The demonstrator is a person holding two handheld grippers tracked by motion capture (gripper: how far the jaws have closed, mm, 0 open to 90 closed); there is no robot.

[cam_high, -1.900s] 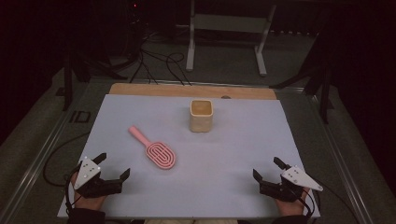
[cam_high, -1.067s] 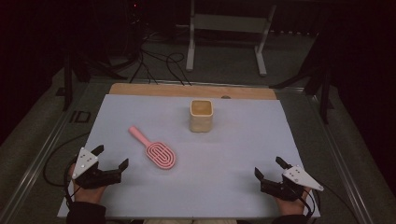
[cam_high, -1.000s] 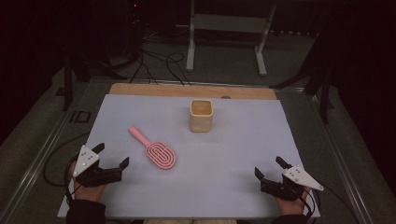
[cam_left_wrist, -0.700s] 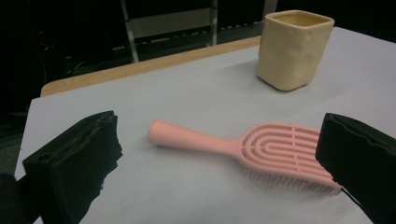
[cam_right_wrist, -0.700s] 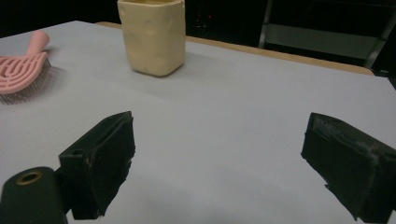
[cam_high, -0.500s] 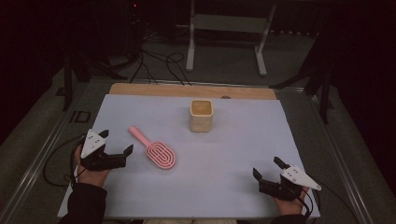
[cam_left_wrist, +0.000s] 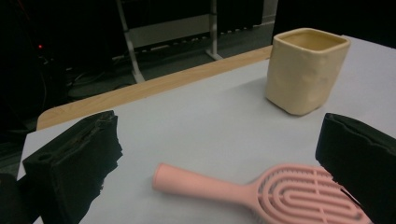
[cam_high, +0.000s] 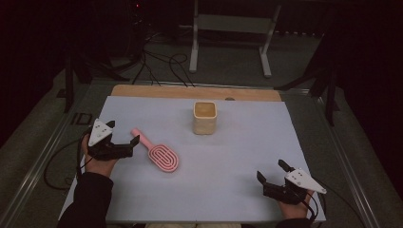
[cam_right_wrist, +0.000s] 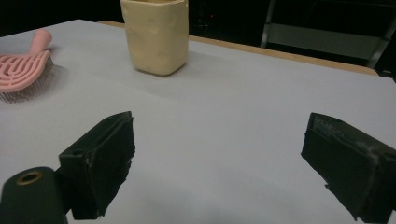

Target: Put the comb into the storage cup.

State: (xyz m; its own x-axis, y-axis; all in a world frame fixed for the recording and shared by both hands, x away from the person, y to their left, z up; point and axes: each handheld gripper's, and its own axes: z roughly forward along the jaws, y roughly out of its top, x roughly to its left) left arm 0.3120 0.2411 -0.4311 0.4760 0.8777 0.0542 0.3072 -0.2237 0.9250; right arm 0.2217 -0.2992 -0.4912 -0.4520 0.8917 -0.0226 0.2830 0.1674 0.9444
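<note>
A pink hairbrush [cam_high: 159,154] lies flat on the pale mat, handle pointing far-left. My left gripper [cam_high: 124,135] is open at the handle's end, level with it, held by a hand at the mat's left side. In the left gripper view the hairbrush [cam_left_wrist: 261,191] lies low between the two spread black jaws of the left gripper [cam_left_wrist: 215,163], untouched. A cream square cup [cam_high: 205,117] stands upright at the middle back; the same cup [cam_left_wrist: 306,70] rises beyond the brush. My right gripper [cam_high: 271,170] is open and empty near the front right; in its own view the right gripper [cam_right_wrist: 222,158] faces the cup [cam_right_wrist: 155,35] and the hairbrush [cam_right_wrist: 21,70].
The pale mat [cam_high: 247,147] covers the table, with a wooden strip [cam_high: 157,91] along the back edge. A metal stand [cam_high: 228,23] and floor cables [cam_high: 157,61] lie beyond the table. Bare mat stretches between the cup and the right gripper.
My left gripper has moved forward from the front-left corner up to the brush handle, still open. The right gripper has barely shifted. Brush and cup have stayed put.
</note>
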